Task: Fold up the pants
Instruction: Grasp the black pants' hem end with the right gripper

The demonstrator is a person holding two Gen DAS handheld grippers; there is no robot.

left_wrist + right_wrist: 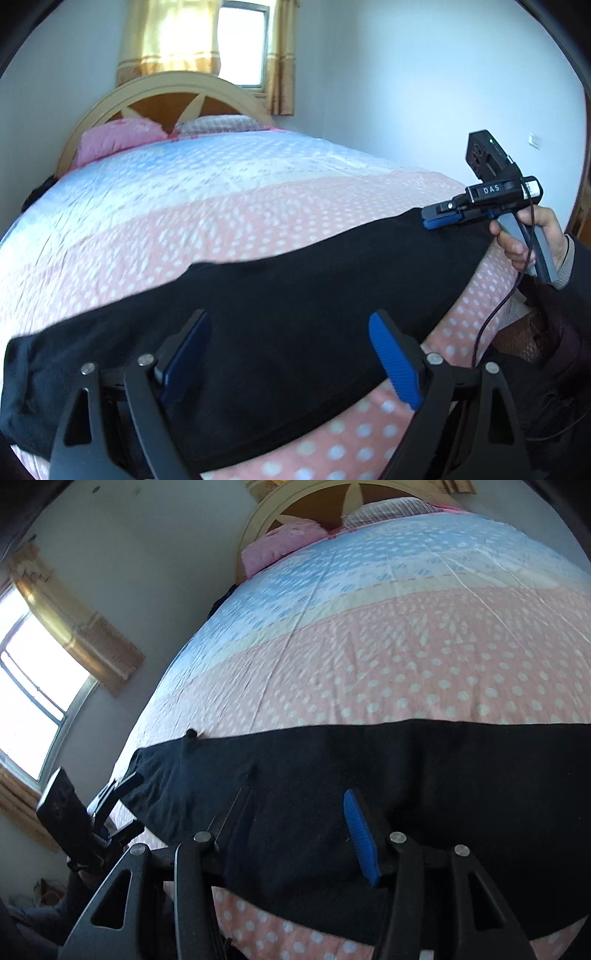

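Black pants [280,325] lie flat in a long band across the near part of the bed, also in the right wrist view [424,775]. My left gripper [290,354] is open, its blue-padded fingers [391,358] spread just above the pants near their left end. My right gripper [295,834] is open over the pants. In the left wrist view the right gripper [430,219] sits at the far right end of the pants, its jaws looking close together there. In the right wrist view the left gripper [125,801] is at the pants' left end.
The bed [221,206] has a pink and blue dotted cover. Pink pillows [118,138] and a wooden headboard [166,92] are at the far end. A window with yellow curtains [207,40] is behind. A cable [495,314] hangs from the right gripper.
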